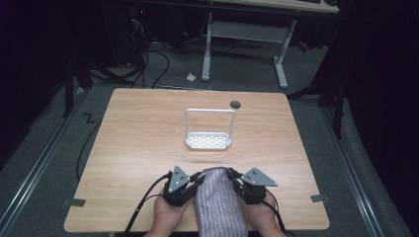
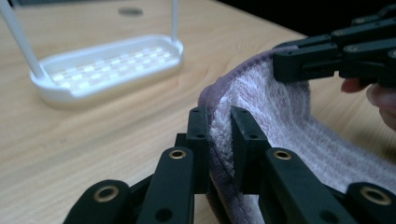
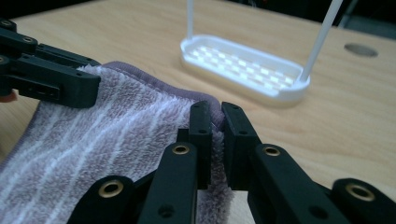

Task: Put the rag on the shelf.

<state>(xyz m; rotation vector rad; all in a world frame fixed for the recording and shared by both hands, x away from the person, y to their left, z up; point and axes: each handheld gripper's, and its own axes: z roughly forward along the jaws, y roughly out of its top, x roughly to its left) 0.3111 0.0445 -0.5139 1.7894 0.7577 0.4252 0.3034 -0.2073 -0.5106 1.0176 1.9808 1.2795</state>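
Observation:
A striped purple towel (image 1: pixel 217 200) lies at the table's near edge and hangs over it toward the person. My left gripper (image 1: pixel 199 177) is shut on the towel's far left corner (image 2: pixel 224 126). The right gripper (image 1: pixel 231 174) is shut on its far right corner (image 3: pixel 215 114). In the left gripper view the right gripper (image 2: pixel 299 65) pinches the towel's (image 2: pixel 285 116) far edge across from me. In the right gripper view the left gripper (image 3: pixel 70 86) holds the towel (image 3: pixel 107 135) at the left. A white rack with a tall hoop handle (image 1: pixel 209 140) stands at the table's middle, beyond both grippers.
The wooden table (image 1: pixel 138 143) has a round grommet hole (image 1: pixel 235 104) behind the rack (image 2: pixel 107 65) (image 3: pixel 243 67). Cables trail from both grippers off the near edge. On the floor beyond stand a white desk frame (image 1: pixel 247 34) and several cables. Bare wood lies either side of the rack.

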